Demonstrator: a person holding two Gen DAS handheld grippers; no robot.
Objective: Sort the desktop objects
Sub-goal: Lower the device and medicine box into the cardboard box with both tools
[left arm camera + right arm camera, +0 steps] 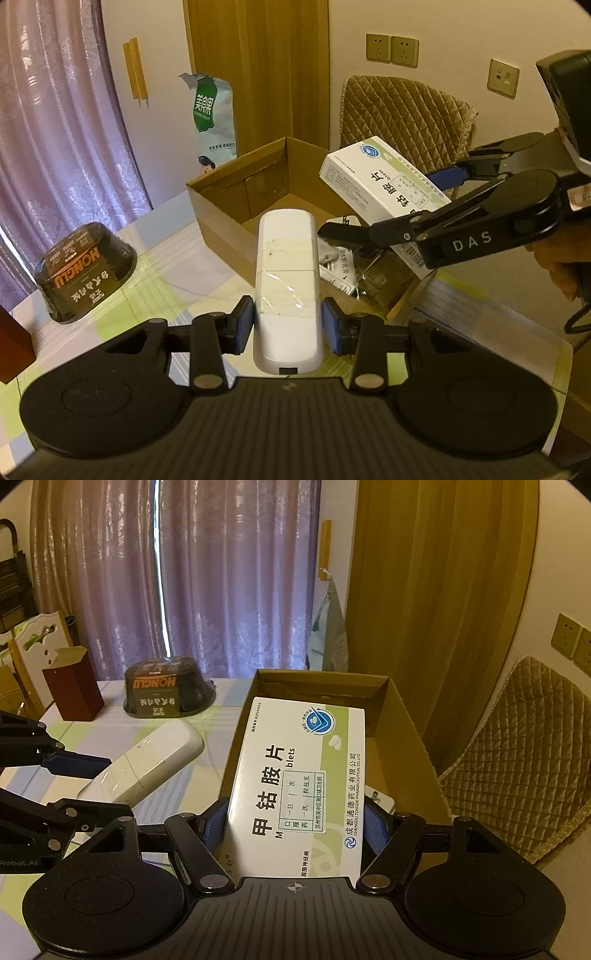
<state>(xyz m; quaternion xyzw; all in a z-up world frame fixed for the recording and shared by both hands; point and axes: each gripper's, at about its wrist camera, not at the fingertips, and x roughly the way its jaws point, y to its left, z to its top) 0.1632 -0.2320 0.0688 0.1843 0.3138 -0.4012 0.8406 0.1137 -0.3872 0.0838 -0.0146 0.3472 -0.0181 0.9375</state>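
Left gripper [287, 325] clamps a white remote [286, 266] above the table [177, 273], near the cardboard box [218, 221]. Right gripper [295, 823] grips a medicine carton [299, 771] over the box opening. Risk: both converge on one box; the closing linkages may collide, knocking either object loose.

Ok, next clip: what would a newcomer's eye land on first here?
Probably the two loaded tools: the left tool clamps a white remote control pointing toward the open cardboard box, while the right tool holds a white-and-green medicine box above that box. After that, the black upside-down bowl on the table's left side stands out.
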